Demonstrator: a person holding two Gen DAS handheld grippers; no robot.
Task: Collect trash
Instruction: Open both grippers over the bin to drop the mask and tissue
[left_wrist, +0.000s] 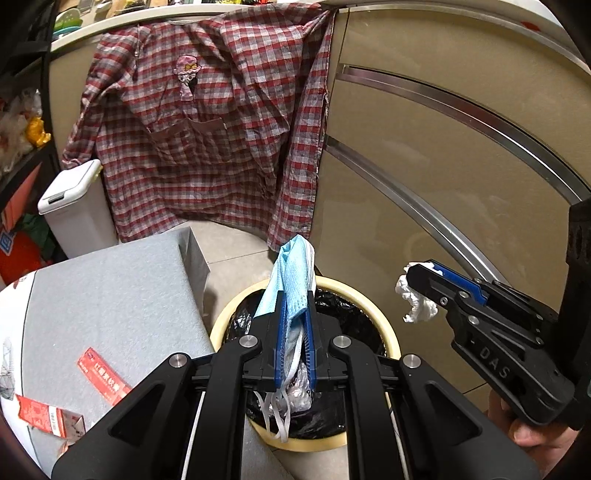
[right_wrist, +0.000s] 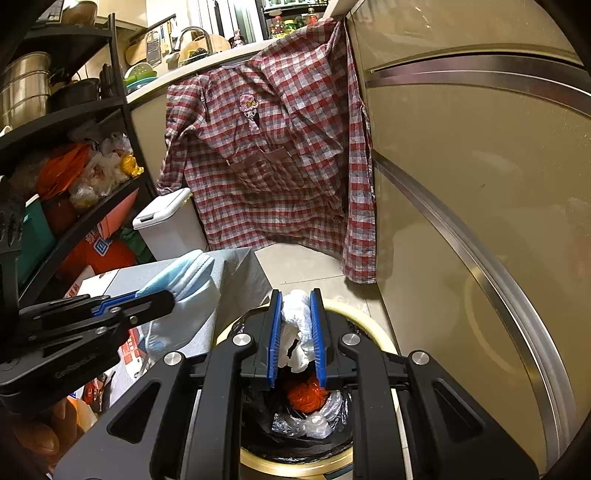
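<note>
Blue mask (left_wrist: 291, 291) pinched between left claw (left_wrist: 295, 306) pads.

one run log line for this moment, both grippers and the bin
left gripper: shut on face mask | right gripper: shut on crumpled tissue | both over trash bin, black-lined

Home kitchen, cramped corner.
Beige cabinet fronts (right_wrist: 461, 177) under a pale surface (right_wrist: 177, 72); steel pots (right_wrist: 24, 86) on black shelving (right_wrist: 74, 110); checked shirt (left_wrist: 221, 129) hung over cabinets; tiled floor (right_wrist: 306, 269).
</note>
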